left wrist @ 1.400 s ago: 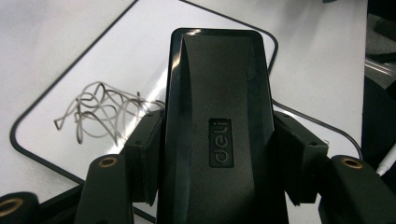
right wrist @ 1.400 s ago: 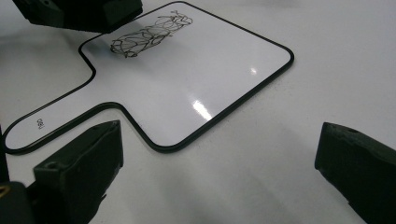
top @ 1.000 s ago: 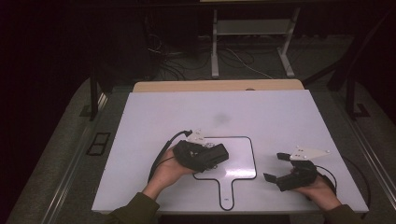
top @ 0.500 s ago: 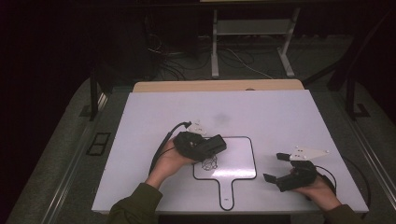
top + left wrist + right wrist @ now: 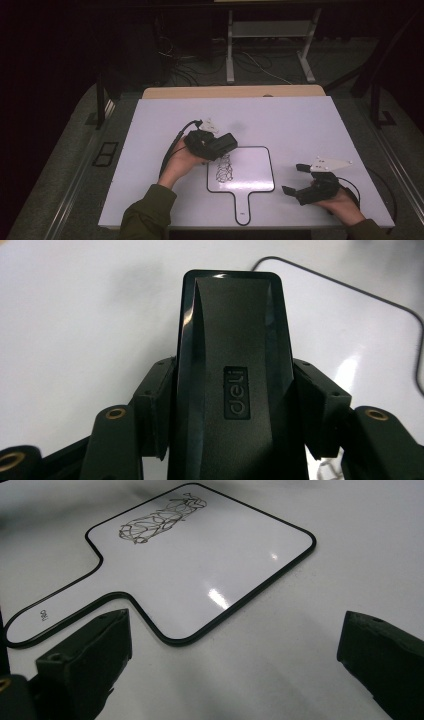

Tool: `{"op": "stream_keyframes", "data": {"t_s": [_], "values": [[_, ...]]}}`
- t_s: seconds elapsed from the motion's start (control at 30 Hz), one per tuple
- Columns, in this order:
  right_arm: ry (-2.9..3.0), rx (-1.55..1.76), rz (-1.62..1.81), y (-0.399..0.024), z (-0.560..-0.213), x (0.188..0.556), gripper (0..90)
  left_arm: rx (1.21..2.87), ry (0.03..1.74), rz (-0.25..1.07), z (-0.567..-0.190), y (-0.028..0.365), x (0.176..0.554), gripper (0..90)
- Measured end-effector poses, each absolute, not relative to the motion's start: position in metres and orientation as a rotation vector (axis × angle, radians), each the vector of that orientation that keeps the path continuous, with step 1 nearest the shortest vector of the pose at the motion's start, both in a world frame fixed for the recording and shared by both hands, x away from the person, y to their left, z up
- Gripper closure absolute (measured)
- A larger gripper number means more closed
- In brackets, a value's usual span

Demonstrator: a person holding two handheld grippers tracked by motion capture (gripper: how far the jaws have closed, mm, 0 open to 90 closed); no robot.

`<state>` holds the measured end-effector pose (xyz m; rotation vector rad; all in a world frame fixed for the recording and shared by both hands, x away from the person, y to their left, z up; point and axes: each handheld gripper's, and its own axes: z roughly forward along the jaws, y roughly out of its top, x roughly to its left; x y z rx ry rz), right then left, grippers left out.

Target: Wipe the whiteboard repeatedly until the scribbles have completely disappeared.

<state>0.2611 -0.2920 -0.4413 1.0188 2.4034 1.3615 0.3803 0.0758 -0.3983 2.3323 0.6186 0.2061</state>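
A small paddle-shaped whiteboard (image 5: 250, 172) with a black rim lies flat on the white table (image 5: 300, 125), its handle toward me. A black scribble (image 5: 225, 169) marks its left part; the board (image 5: 200, 565) and scribble (image 5: 162, 512) also appear in the right gripper view. My left gripper (image 5: 220, 145) hovers at the board's far left corner, shut on a black "deli" eraser (image 5: 232, 365) that sticks out forward between the jaws. My right gripper (image 5: 293, 179) rests to the right of the board, open with nothing between its jaws (image 5: 235, 655).
The left gripper's cable (image 5: 172, 145) loops over the table to the left of the hand. A wooden strip (image 5: 235, 91) lines the table's far edge. Beyond it, a metal stand (image 5: 270, 35) and loose cables sit on the dark floor.
My left gripper has carried the eraser away from me, off the scribble toward the board's far left corner, so the scribble is uncovered. The right gripper has stayed put.
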Motion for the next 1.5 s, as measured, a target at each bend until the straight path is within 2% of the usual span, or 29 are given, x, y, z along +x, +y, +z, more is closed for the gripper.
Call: {"op": "stream_keyframes", "data": {"t_s": [0.7,1.5], "values": [[2.405,1.014,1.349,-0.293,-0.441,0.261,0.0,2.415,0.681,0.197,-0.43,0.076,0.39,39.6],[2.408,1.01,1.343,-0.292,-0.441,0.261,0.0,2.447,0.622,0.191,-0.431,0.057,0.383,39.6]]}}
